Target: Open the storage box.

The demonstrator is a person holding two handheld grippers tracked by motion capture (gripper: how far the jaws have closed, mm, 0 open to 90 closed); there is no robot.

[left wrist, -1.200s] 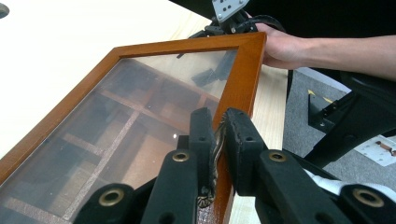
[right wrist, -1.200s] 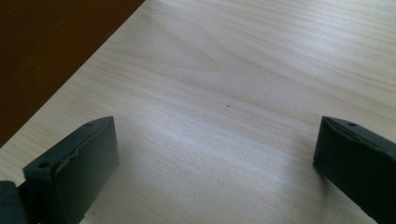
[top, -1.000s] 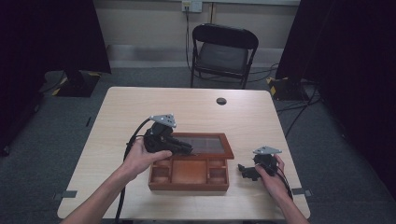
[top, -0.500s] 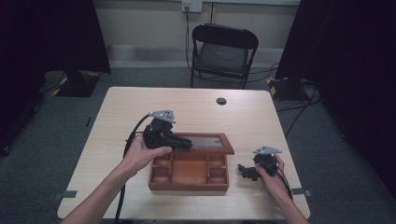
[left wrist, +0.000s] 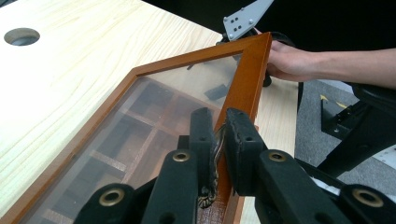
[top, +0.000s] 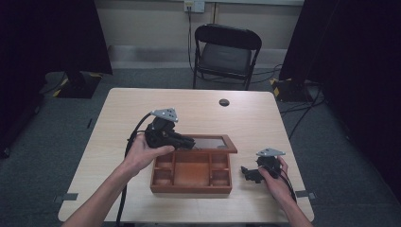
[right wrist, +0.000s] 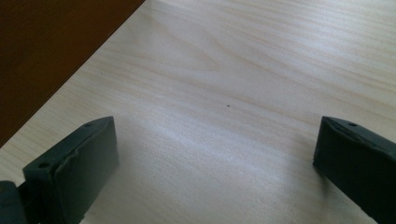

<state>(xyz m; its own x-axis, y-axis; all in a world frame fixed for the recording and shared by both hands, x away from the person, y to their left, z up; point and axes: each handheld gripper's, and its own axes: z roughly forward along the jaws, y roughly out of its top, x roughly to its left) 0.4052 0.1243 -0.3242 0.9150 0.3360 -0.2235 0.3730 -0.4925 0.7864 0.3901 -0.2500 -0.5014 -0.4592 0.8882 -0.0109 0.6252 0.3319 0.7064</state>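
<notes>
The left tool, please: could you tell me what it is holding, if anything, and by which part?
The left tool is shut on the brown wooden glass-paned lid of the compartment box, pinching the lid's wooden frame edge.

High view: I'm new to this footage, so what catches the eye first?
The wooden box near the table's front edge, its glass-paned lid raised. The left gripper is clamped on the lid's frame, while the right gripper rests open on the table beside the box.

Black folding chair [top: 227,52] beyond table's [top: 123,123] far edge; round grommet hole [top: 224,102] near that edge.
</notes>
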